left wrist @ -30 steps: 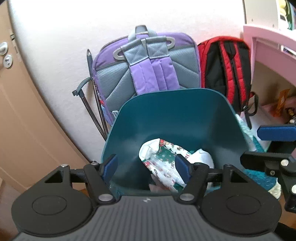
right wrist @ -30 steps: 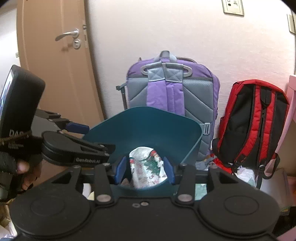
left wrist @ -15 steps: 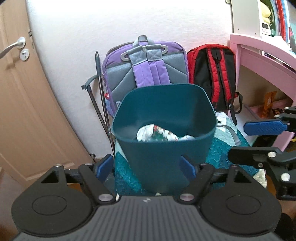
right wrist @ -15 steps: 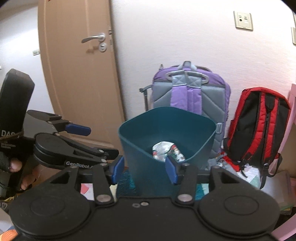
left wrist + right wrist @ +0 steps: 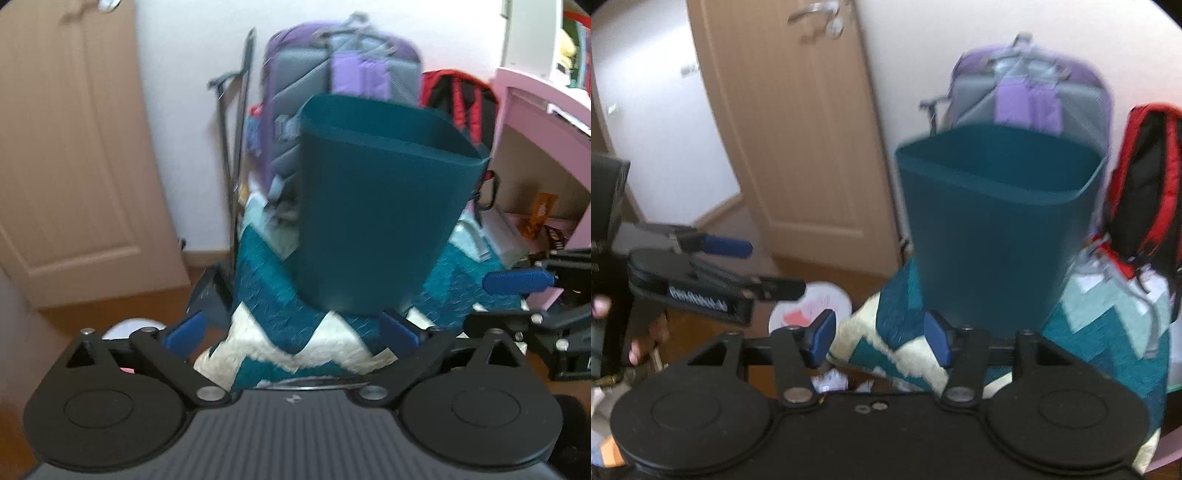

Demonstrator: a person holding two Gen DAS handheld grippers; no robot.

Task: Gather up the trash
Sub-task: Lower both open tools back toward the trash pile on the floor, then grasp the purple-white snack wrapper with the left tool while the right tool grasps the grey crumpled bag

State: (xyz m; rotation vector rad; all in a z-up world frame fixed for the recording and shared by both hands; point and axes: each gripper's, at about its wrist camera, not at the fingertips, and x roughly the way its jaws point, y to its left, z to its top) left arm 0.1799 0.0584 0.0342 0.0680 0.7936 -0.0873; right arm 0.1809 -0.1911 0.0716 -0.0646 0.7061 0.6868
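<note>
Teal bin [image 5: 373, 206] ahead, farther than a second ago. Left gripper [image 5: 291, 328] and right gripper [image 5: 879, 338] withdrawn, jaws spread, empty. Deposit judged complete.

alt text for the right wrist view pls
A teal trash bin stands on a teal-and-cream zigzag quilt, beyond the open, empty right gripper. Purple and red backpacks lean behind; the left gripper is at the left.
</note>
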